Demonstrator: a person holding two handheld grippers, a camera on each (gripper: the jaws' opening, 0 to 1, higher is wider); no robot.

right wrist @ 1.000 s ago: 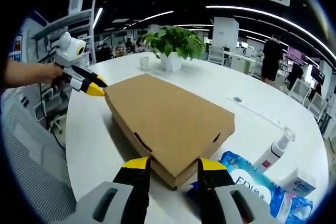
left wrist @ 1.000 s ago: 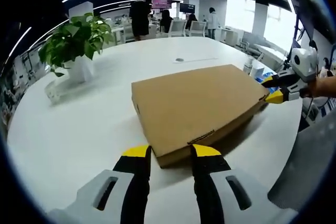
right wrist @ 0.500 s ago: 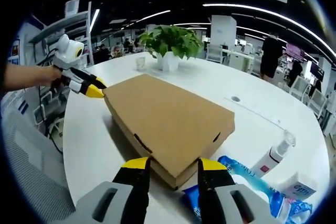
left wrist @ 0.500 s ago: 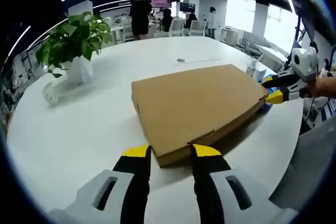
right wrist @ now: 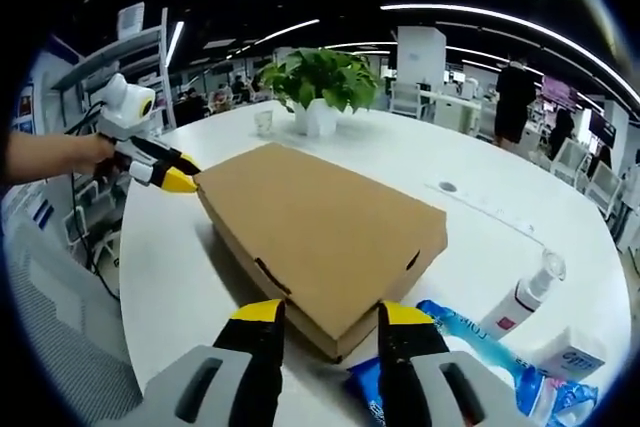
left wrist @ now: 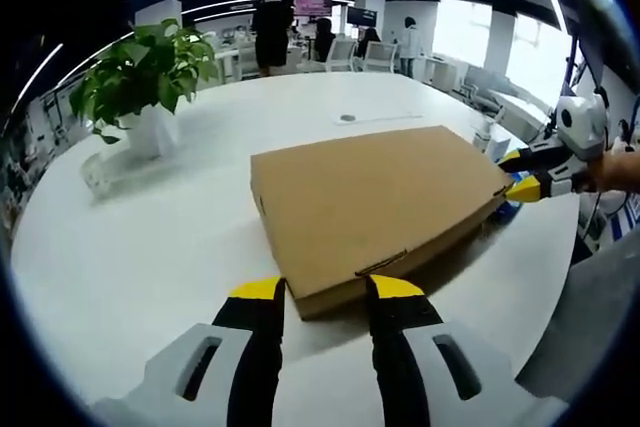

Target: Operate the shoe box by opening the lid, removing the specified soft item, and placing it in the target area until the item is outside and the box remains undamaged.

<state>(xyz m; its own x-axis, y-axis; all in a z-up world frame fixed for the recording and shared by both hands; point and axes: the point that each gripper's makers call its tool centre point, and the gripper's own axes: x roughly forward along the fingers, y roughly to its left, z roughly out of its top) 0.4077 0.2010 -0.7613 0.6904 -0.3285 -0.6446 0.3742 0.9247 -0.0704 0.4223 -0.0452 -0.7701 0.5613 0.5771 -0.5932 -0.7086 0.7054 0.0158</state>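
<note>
A flat brown cardboard shoe box (left wrist: pixel 370 202) lies with its lid down on the white table (left wrist: pixel 140 247). My left gripper (left wrist: pixel 326 292) is open, its yellow-tipped jaws on either side of the box's near corner. At the opposite corner, the right gripper (left wrist: pixel 520 173) comes in from the right, held by a hand. In the right gripper view the box (right wrist: pixel 320 227) runs away from my open right gripper (right wrist: pixel 333 315), whose jaws flank its near corner. The left gripper (right wrist: pixel 182 172) meets the far left corner. The soft item is hidden inside.
A potted plant (left wrist: pixel 140 77) in a white pot and a small glass (left wrist: pixel 100 175) stand on the table's far side. By the right gripper lie a blue wipes pack (right wrist: pixel 470 347), a spray bottle (right wrist: pixel 525 297) and a small box (right wrist: pixel 575 362). People stand in the background.
The right gripper view has shifted slightly; the box and both grippers hold the same places.
</note>
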